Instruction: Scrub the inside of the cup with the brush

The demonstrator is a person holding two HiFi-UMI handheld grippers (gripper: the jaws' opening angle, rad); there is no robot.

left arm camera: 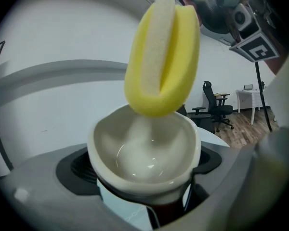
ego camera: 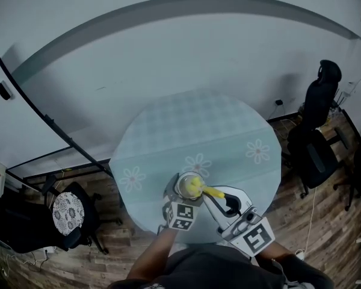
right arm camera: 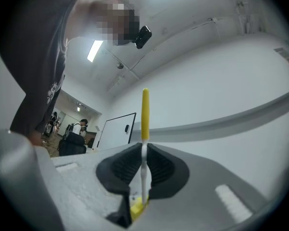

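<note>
Round desk (ego camera: 168,125) below me. Left tool (left arm camera: 144,170) is clamped on the cup (left arm camera: 143,150), held over the desk's near edge. Right tool (right arm camera: 143,167) pinches the brush (right arm camera: 145,114) by its thin handle; I see its yellow sponge head at the cup's mouth.

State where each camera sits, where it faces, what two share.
Head view: on the head, steeply down at the table; left gripper, right gripper, forearms show.
Left gripper view: on it, along its fingers at the held cup, brush.
Right gripper view: on it, upward along the brush; torso shows.
All share the brush.
</note>
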